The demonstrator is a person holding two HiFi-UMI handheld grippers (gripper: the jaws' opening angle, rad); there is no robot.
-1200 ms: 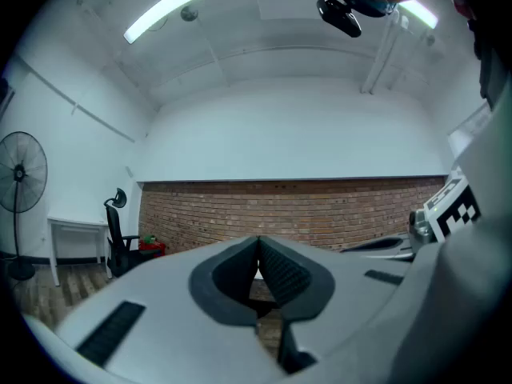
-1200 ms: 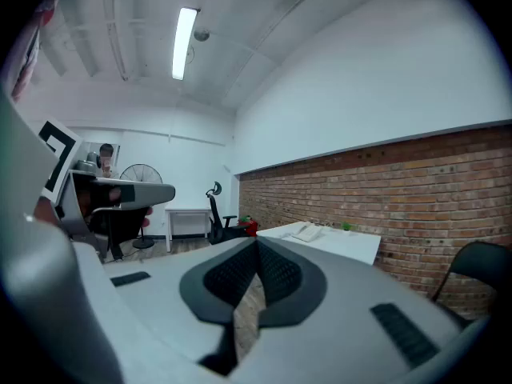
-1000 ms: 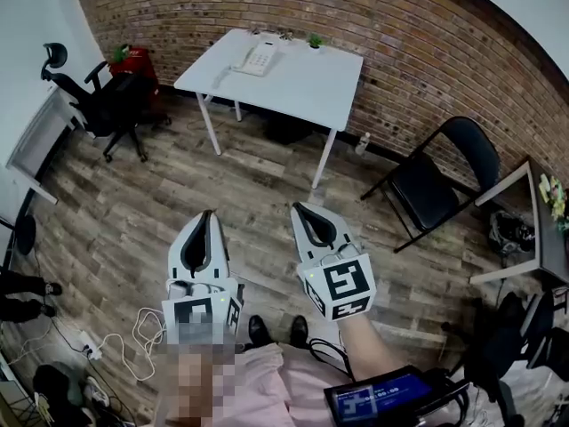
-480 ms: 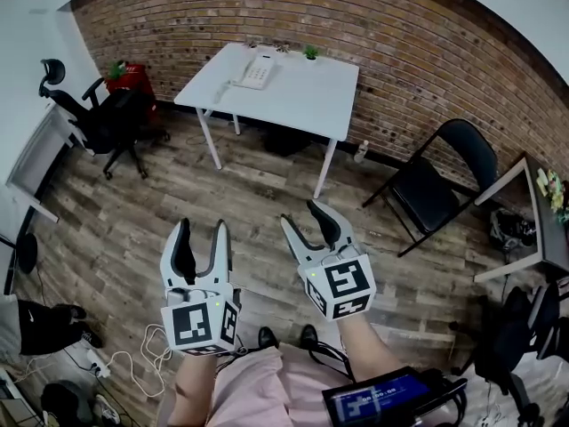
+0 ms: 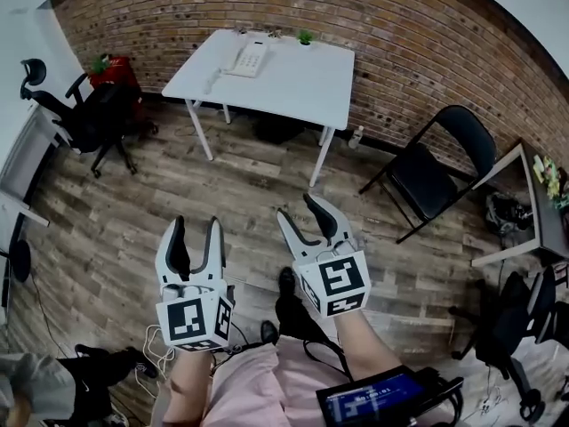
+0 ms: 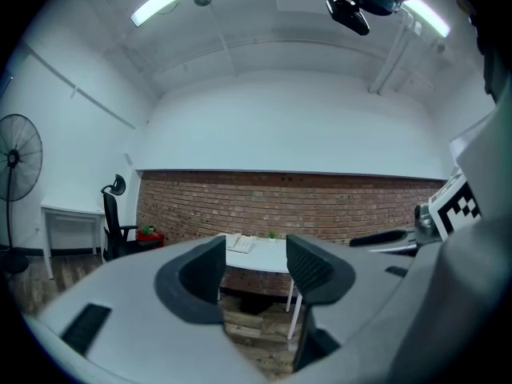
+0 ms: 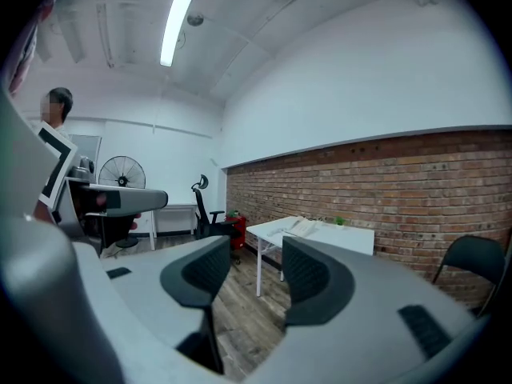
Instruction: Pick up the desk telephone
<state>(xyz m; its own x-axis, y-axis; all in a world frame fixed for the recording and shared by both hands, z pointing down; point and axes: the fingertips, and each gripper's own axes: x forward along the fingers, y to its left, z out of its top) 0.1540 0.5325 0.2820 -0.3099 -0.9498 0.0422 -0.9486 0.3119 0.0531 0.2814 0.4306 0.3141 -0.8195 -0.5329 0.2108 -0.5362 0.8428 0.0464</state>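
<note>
A: Head view. We are holding the left gripper (image 5: 196, 229) and the right gripper (image 5: 298, 210) low over the wooden floor (image 5: 133, 212). They are sitting side by side, both pointing toward the white table (image 5: 298, 78) by the brick wall (image 5: 400, 34).

B: We are noting the telephone (image 5: 246, 58) lying on the table's far left part, well apart from both grippers.

A: Left gripper view. We are seeing its jaws closing with nothing between them. The telephone (image 6: 242, 243) is showing far off through the gap.

B: Right gripper view. We are logging its jaws standing apart, released, gripping nothing. The telephone (image 7: 302, 226) is showing on the distant table, above the right-hand jaw.
</note>
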